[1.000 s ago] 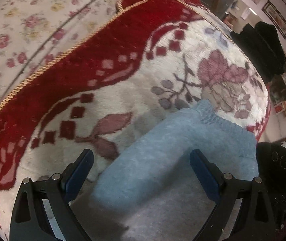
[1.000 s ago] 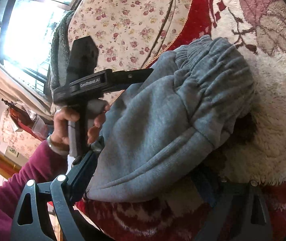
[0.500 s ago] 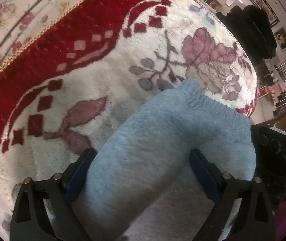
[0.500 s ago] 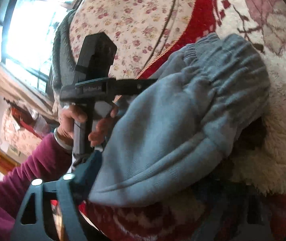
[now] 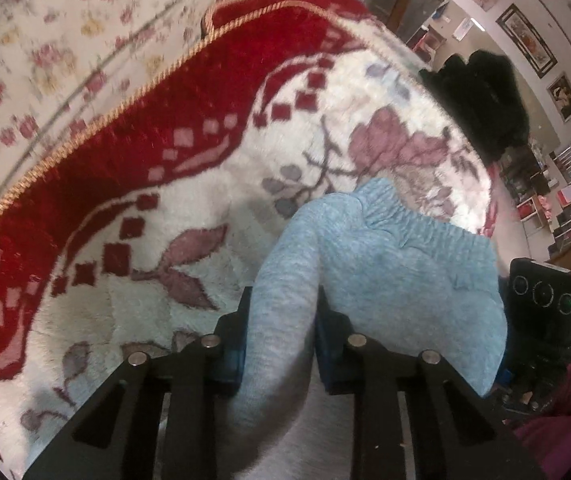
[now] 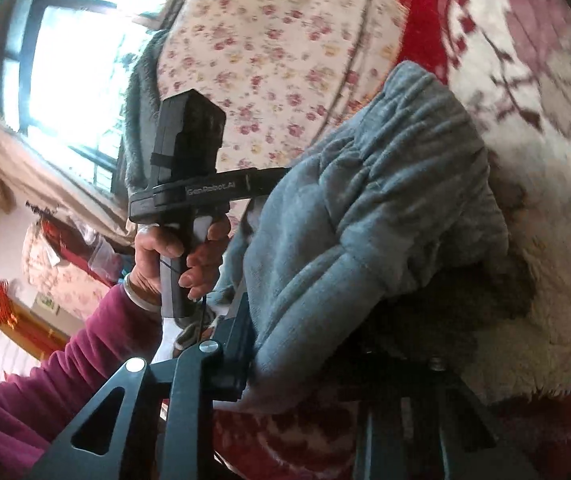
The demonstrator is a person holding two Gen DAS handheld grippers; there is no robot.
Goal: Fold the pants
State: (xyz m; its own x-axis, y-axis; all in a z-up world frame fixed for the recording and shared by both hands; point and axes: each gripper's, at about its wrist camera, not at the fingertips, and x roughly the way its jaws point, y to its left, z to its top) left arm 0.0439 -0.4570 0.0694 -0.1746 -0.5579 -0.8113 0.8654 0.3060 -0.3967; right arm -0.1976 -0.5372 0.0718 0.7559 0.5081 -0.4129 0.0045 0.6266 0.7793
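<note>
Grey-blue sweatpants [image 5: 385,272] lie bunched on a plush blanket, with the elastic waistband at their far end. My left gripper [image 5: 283,300] pinches a raised fold of the pants, and its jaws are still closing on the cloth. In the right wrist view the pants [image 6: 385,200] bulge between the fingers of my right gripper [image 6: 325,340]. Its jaws are closing too: the left finger [image 6: 237,340] presses into the fabric, while the right one is mostly hidden beneath it. A hand [image 6: 173,256] in a maroon sleeve holds the left gripper's handle there.
The red and white flowered blanket [image 5: 205,184] covers a seat with a floral back cushion [image 5: 45,60]. A black garment [image 5: 481,96] lies at the blanket's far end. A bright window [image 6: 65,40] is behind the hand. The right gripper's camera body [image 5: 541,300] shows at the right edge.
Both pairs of jaws went from wide apart to closed on the pants. The fabric bunched into a fold and rose slightly off the blanket.
</note>
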